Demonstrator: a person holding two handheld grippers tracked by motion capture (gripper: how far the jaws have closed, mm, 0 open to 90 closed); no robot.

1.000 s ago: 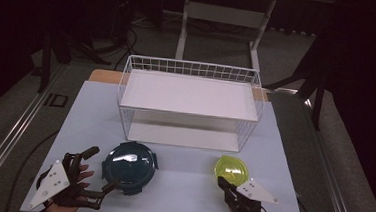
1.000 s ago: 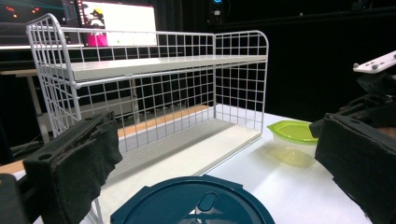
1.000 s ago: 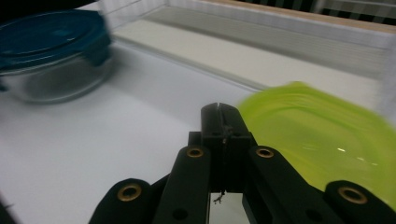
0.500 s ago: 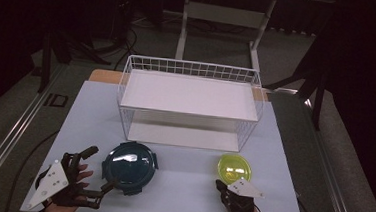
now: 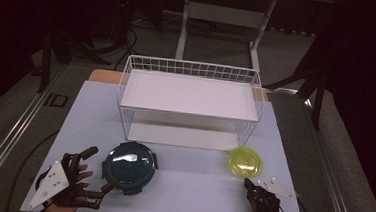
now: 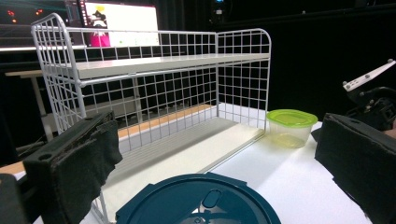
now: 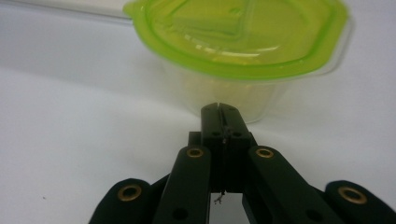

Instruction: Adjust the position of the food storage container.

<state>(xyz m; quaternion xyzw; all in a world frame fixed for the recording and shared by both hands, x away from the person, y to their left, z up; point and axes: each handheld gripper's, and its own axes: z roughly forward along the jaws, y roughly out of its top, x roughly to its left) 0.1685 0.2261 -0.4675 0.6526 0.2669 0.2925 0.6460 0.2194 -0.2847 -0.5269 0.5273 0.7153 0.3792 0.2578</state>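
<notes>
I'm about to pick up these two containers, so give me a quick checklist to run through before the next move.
1. Left gripper open around the teal container: ok, jaws stand either side of its lid.
2. Right gripper open for the green-lidded container: not ok, jaws shut.
3. Right gripper lined up with it: ok, tips point at its clear wall.
4. Both lids seated: ok, as far as visible.
5. Wire rack shelves free: ok, nothing on them.
</notes>
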